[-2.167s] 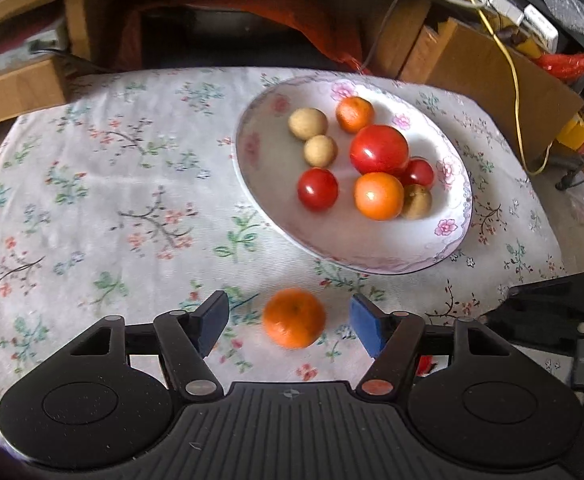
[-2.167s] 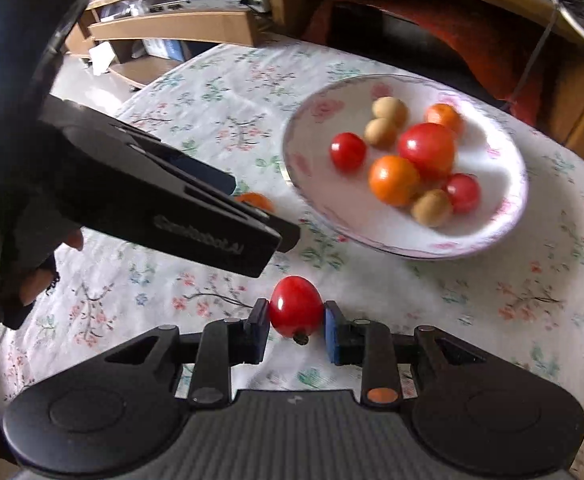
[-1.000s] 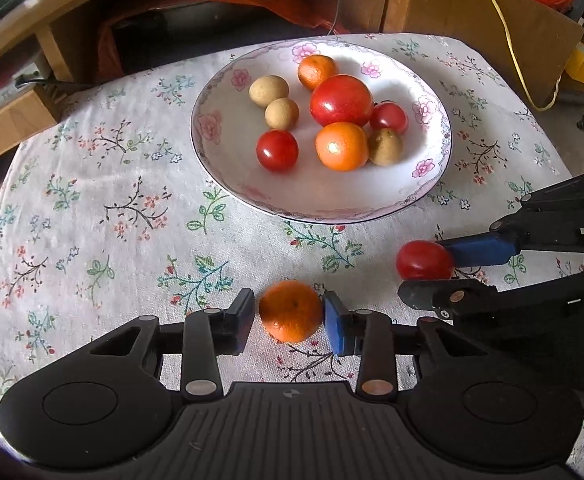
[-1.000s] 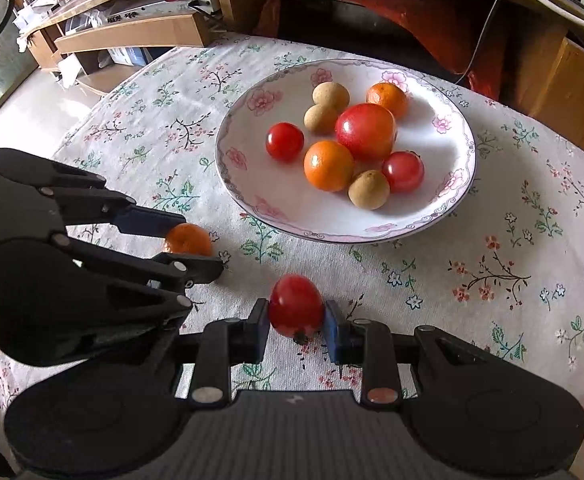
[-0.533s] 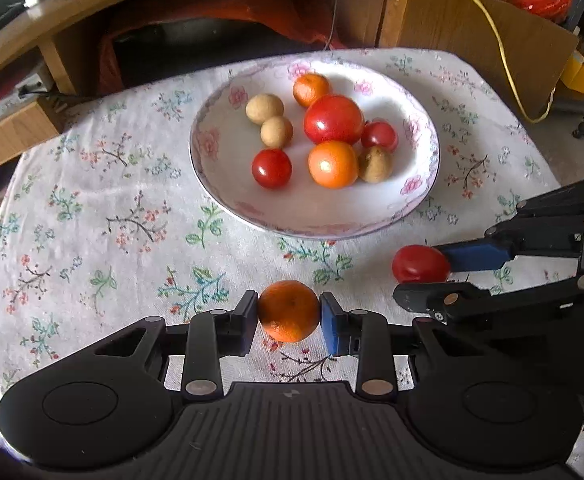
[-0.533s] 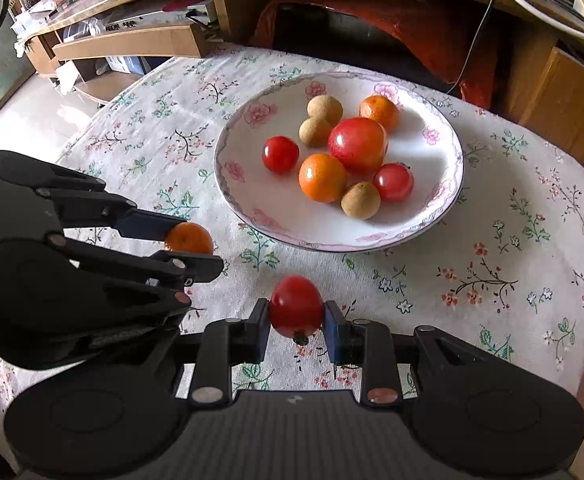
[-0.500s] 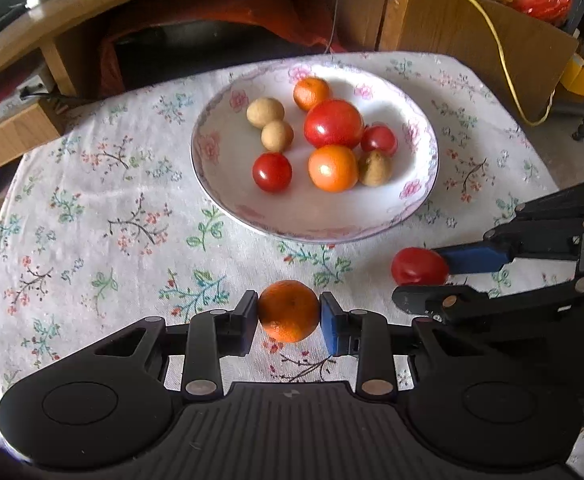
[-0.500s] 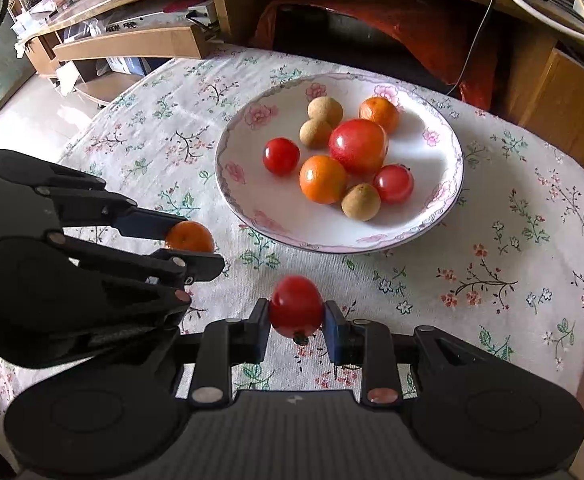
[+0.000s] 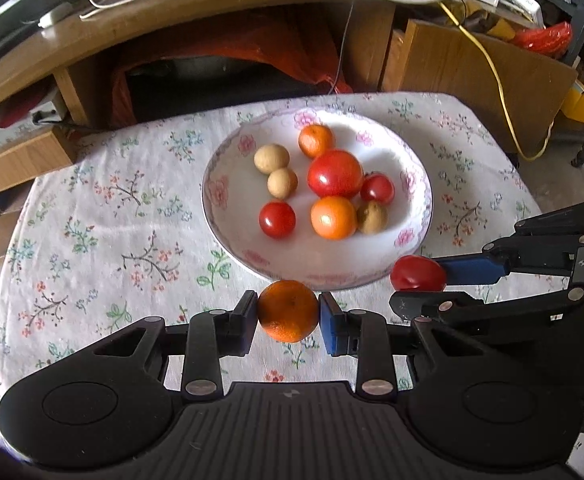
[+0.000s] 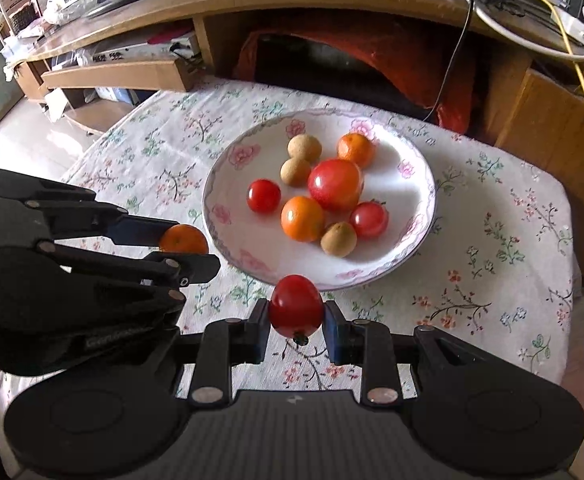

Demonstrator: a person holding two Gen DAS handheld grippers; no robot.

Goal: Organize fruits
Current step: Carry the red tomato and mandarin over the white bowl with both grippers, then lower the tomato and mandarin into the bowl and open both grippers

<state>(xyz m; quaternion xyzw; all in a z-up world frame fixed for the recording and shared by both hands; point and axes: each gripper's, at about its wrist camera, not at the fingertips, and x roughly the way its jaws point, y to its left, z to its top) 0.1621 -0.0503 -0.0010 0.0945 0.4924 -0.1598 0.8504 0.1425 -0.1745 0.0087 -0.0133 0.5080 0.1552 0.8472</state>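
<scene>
An orange (image 9: 288, 311) is clamped in the left claw (image 9: 288, 312) and a tomato (image 10: 295, 306) in the right claw (image 10: 296, 307), both carried above the flowered worktop (image 9: 104, 216). The plate (image 9: 228, 216), already loaded with fruit, lies at twelve o'clock from each claw, its near rim just beyond both fruits. Neither claw is judged clearly nearer; the bare patch at the plate's six o'clock could take either fruit once carried forward.
</scene>
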